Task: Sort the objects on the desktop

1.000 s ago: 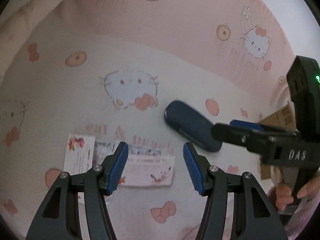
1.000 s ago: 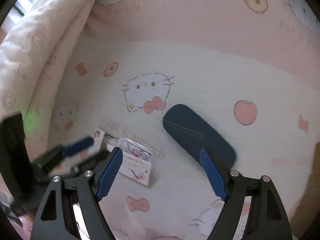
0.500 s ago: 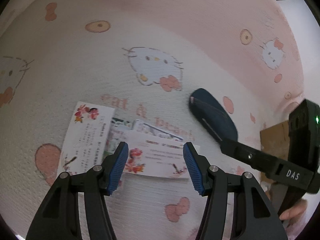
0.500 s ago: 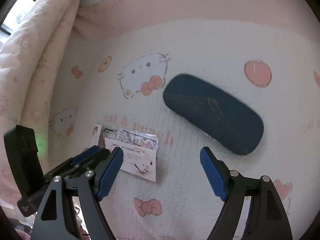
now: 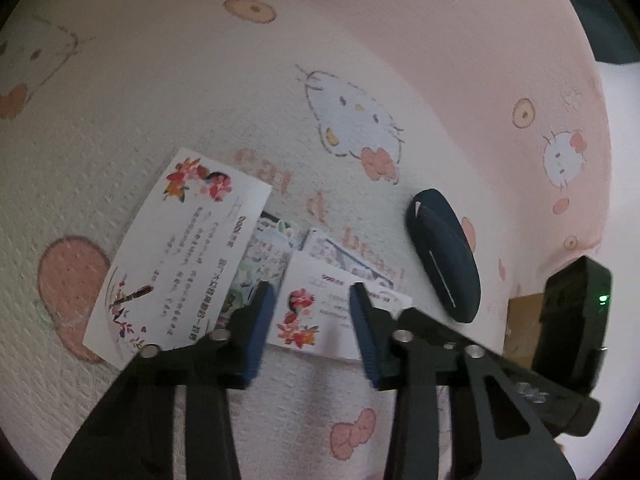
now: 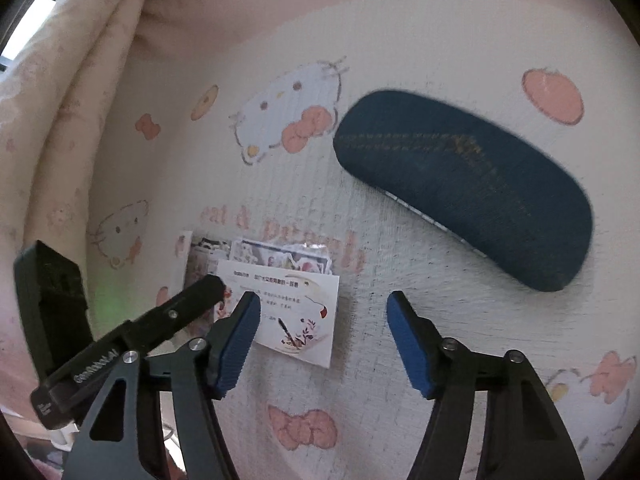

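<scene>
Left gripper point(image 5: 310, 320), jaws closing about the small flowered card point(image 5: 320, 312) lying among overlapped cards point(image 5: 180, 256) on the cartoon-cat cloth point(image 5: 200, 100); right gripper point(image 6: 322, 340), jaws closing on nothing, beside that card, with the dark blue case point(image 6: 464, 184) lying apart beyond.

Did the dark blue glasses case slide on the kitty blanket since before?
No. The dark blue fabric glasses case lies just right of the same printed kitty face on the pink and white blanket; only the cameras came closer.
</scene>
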Demonstrator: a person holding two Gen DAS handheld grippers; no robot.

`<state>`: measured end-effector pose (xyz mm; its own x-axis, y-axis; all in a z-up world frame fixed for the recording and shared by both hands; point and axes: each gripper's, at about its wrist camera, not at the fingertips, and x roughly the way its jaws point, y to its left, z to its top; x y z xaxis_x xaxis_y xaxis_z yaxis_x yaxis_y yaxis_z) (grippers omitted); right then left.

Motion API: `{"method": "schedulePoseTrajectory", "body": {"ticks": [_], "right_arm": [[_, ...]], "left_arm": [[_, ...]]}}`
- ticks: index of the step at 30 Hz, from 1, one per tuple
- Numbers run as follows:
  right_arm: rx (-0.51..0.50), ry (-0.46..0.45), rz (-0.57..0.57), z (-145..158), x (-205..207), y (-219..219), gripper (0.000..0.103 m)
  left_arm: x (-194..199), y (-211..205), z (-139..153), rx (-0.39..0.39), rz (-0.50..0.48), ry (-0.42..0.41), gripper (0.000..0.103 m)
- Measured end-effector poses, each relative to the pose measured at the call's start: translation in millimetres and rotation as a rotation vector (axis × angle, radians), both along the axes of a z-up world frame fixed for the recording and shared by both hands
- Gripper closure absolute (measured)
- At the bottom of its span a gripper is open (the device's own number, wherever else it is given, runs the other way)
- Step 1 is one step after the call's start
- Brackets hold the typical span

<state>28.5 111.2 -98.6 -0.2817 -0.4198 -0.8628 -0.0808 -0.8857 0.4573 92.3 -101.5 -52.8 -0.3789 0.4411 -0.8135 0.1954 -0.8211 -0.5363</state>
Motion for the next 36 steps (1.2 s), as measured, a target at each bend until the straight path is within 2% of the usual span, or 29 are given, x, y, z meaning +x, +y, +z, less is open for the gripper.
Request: {"method": "schedulePoseTrajectory", "body": {"ticks": [2, 4, 8, 10, 15, 21, 25, 30, 36], "right_arm": [[0.02, 0.005, 0.002, -4, -1, -3, 0.054], [0.028, 0.011, 0.02, -5, -1, -5, 0.067], [0.06, 0.024, 0.027, -4, 1, -5, 0.08], [0.064, 0.029, 0.029, -2, 2, -3, 0.081], [0.078, 0.055, 0.03, 8, 10, 3, 0.082], [0.109, 0.119, 0.024, 31, 21, 15, 0.082], [0.111, 0.101, -0.015, 31, 27, 34, 0.082], [0.129, 0.081, -0.052, 35, 47, 62, 0.082], [0.138, 0.109, -0.143, 58, 82, 116, 0.082]], "left_arm": [[0, 1, -4, 0.02, -0.008, -0.017, 0.073], [0, 6, -7, 0.025, -0.018, -0.03, 0.073], [1, 17, -3, -0.053, -0.043, -0.004, 0.073], [1, 20, -1, -0.068, -0.049, 0.0, 0.073], [2, 24, 6, -0.046, -0.039, 0.004, 0.073], [3, 46, 22, -0.072, -0.088, 0.044, 0.073], [3, 65, 16, -0.057, -0.114, 0.012, 0.073], [12, 97, 18, -0.024, -0.158, -0.004, 0.073], [15, 156, 42, -0.031, -0.281, 0.054, 0.073]]}}
